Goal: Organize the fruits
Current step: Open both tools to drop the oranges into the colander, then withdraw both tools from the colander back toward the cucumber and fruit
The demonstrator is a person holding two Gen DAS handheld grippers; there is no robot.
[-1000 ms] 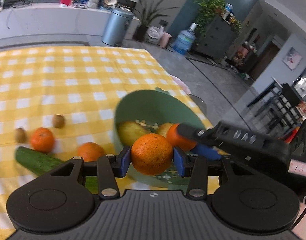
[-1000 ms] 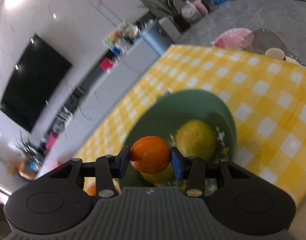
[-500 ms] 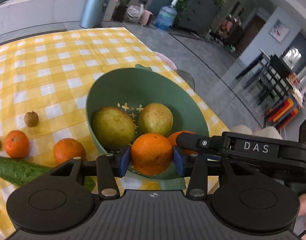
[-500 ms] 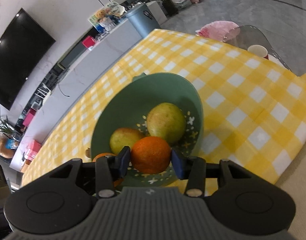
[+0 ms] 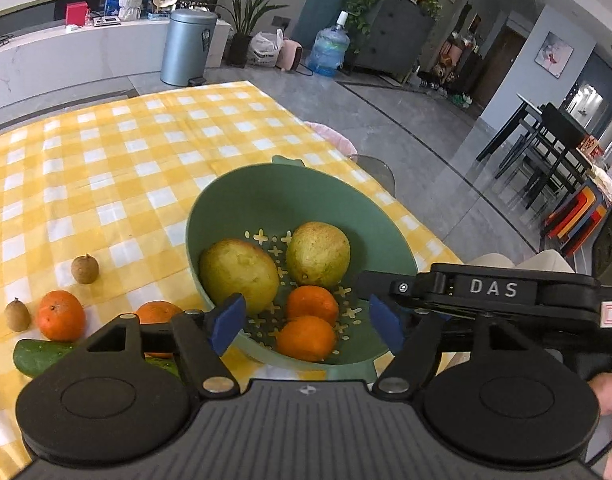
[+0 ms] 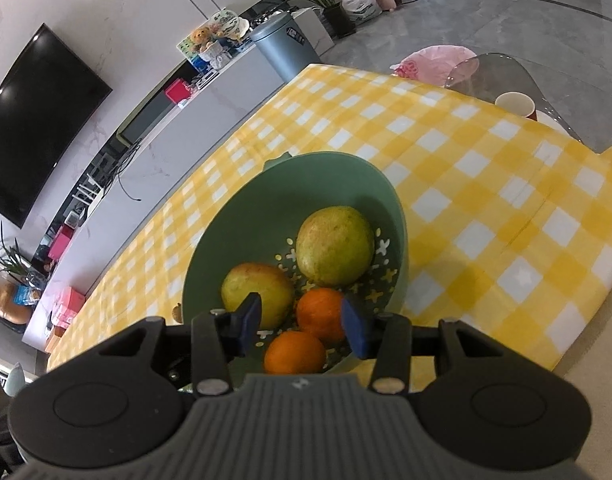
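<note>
Yellow-checked surface (image 5: pixel 106 168) under me, green colander (image 5: pixel 266 196) near its edge. Left gripper (image 5: pixel 306 320) opening, nothing between its pads; both oranges (image 5: pixel 306 338) lie in the colander beside two pears (image 5: pixel 238 276). Right gripper (image 6: pixel 302 326) apart, gripping nothing.

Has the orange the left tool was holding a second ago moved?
Yes. The orange has dropped from between the left tool's opening pads into the green colander, near its front rim.
</note>
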